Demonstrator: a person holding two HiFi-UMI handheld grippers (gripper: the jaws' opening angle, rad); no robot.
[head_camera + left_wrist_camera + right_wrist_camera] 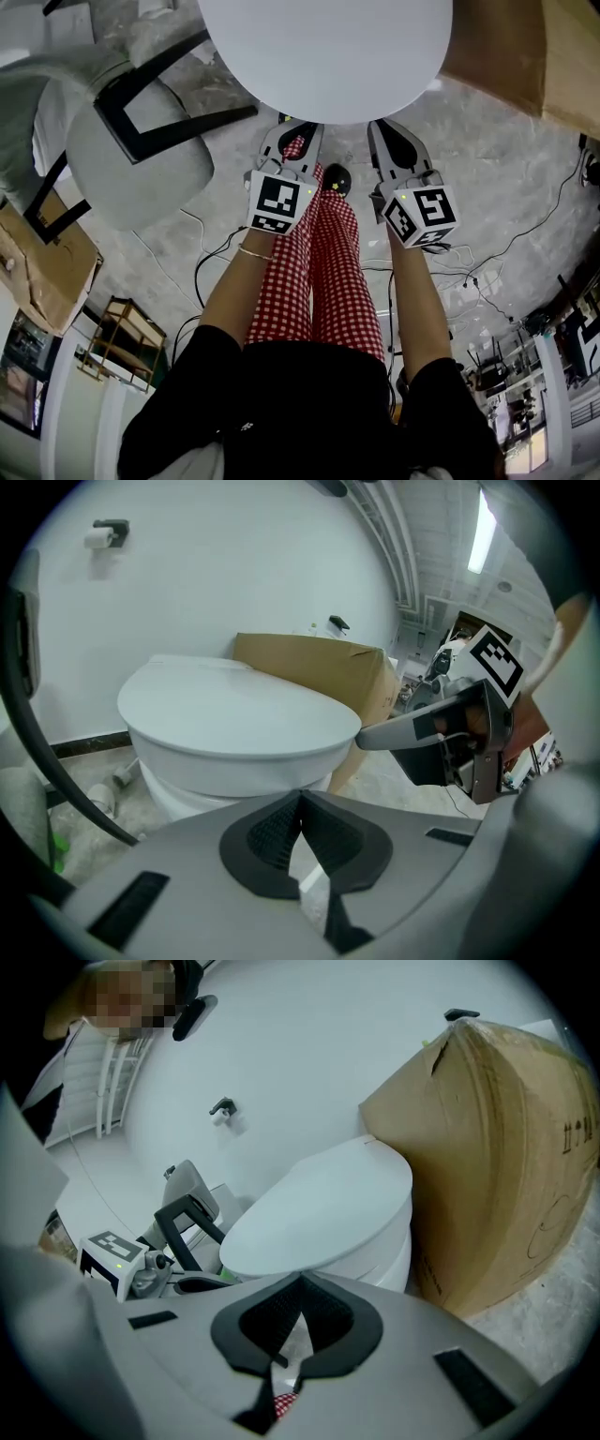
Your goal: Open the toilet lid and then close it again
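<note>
Two claws, the left claw [300, 803] and the right claw [300, 1288], each pressed together and gripping nothing, hung side by side near the front edge of the one toilet lid [323, 47], which lay shut on its bowl [206, 780]. One cardboard box [497, 1147] stood on the floor [506, 178] beside the toilet. One grey chair [141, 141] stood on the opposite side.
</note>
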